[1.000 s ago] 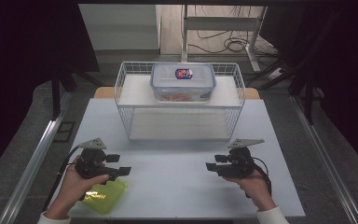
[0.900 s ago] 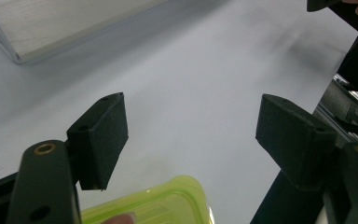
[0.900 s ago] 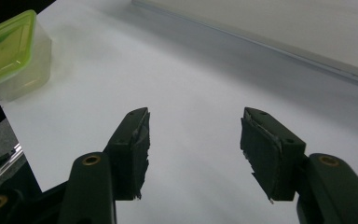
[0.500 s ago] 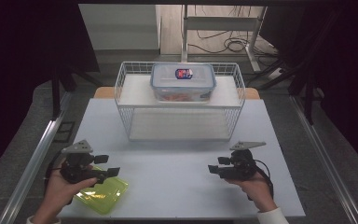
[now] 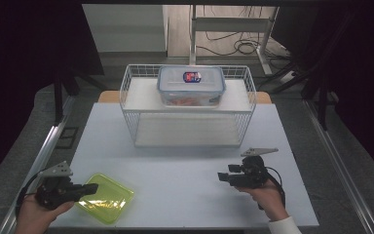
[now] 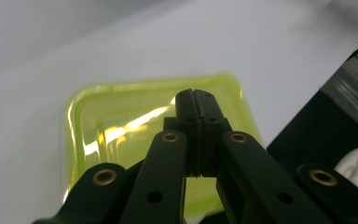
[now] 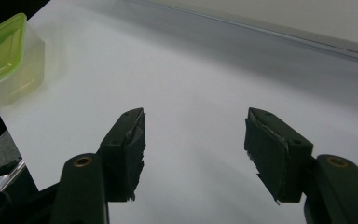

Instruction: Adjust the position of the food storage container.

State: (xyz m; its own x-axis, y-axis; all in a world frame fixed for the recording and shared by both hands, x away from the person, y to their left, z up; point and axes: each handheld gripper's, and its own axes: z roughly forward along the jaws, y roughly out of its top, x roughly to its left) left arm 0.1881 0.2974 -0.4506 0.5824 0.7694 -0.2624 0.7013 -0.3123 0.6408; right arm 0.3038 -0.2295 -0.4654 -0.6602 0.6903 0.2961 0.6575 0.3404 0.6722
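The green box lies flat on the table near its front left corner, directly ahead of the left gripper, whose tips hang just over the box's near edge. In the left gripper view the box spreads beneath and beyond the jaws, which have just been closing and now meet pad to pad with nothing between them; the box is not gripped. The right gripper is well apart from the box, over bare table toward the right, its jaws standing wide and empty; the box appears far off in its view. Beyond both grippers a wire basket holds a clear lidded tub. Judged from this layout, the green box awaits pick-up; grasping and any transfer to the basket remain.
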